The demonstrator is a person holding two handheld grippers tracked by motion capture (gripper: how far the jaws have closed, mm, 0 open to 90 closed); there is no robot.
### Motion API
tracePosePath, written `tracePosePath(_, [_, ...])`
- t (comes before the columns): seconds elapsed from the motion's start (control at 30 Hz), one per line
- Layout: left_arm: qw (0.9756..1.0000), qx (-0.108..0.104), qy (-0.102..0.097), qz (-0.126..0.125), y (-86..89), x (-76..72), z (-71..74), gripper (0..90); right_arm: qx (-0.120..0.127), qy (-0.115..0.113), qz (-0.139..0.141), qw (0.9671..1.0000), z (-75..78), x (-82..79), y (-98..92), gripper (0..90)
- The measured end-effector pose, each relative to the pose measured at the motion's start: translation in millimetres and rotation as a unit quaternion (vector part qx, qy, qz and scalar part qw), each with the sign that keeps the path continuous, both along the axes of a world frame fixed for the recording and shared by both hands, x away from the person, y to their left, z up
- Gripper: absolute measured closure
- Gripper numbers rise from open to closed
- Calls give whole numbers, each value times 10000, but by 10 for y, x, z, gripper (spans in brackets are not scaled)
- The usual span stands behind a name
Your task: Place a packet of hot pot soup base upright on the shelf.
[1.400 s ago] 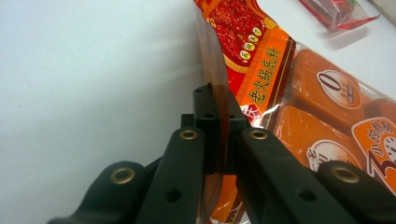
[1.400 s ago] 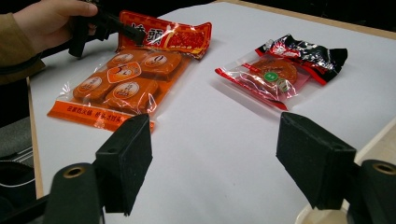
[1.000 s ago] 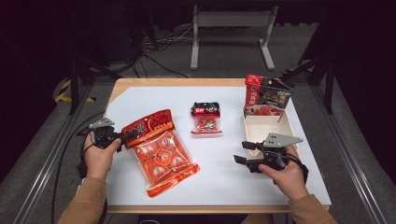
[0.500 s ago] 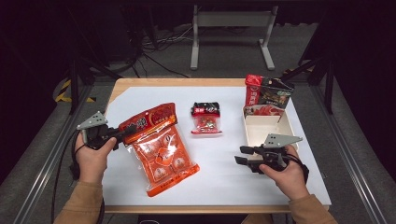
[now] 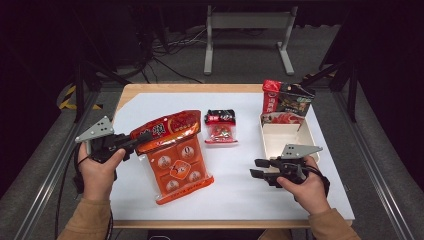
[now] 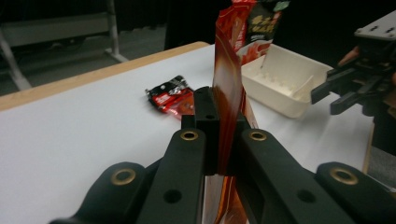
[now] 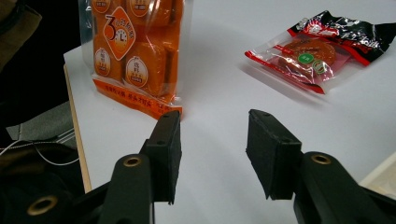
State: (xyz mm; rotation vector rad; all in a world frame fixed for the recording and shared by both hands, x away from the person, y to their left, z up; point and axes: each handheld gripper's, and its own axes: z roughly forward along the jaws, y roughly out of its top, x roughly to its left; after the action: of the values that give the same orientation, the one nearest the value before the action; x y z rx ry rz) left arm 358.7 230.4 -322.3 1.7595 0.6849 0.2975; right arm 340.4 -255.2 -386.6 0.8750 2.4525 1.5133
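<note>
At the near left edge of the table [image 5: 230, 197] the person's left hand [image 5: 97, 170] comes in from below, forearm in a tan sleeve, fist wrapped around the left gripper [image 5: 131, 142], which points right and slightly away over the white tabletop. Its jaws are clamped tight on the top edge of the orange snack bag [image 5: 175, 155]; in the left gripper view the bag's red seam [image 6: 229, 116] stands pinched between the two black jaws. The bag hangs tilted from that grip, its upper end lifted near the left side and its lower end resting on the table toward the near middle. At the near right the right hand [image 5: 307, 187] holds the right gripper [image 5: 257, 169] low and about level, pointing left toward the bag but well apart from it. Its jaws have just been closing, yet they stand parted with nothing between them, bare white tabletop showing in the gap in the right gripper view [image 7: 212, 158]. Farther off, near the middle of the table, lies a small red and black snack packet [image 5: 220, 127], flat on the surface. On the far right sits a cream tray [image 5: 280, 142], just beyond the right gripper, and a red and dark packet [image 5: 287, 100] stands at the tray's far end.
</note>
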Motion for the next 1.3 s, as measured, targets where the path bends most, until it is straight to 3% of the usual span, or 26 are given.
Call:
tracePosePath(0.23, [9995, 11, -280, -165, -97, -127, 156, 900, 6, -20, 13, 10000, 15, -10, 4, 552])
tracePosePath(0.5, [9982, 24, -468, -373, -178, -245, 264, 900, 1, -64, 92, 9999, 53, -9, 50, 551])
tracePosePath(0.7, [9968, 21, -706, -370, -241, -347, 365, 900, 33, -291, 179, 9994, 117, -4, 121, 453])
tracePosePath(0.97, [9963, -20, -768, -392, -250, -369, 408, 900, -5, -608, 198, 9980, 151, 23, 161, 355])
tracePosePath(1.3, [9940, -75, -789, -748, -384, -403, 463, 900, 62, -921, 655, 9936, 300, 65, 429, 301])
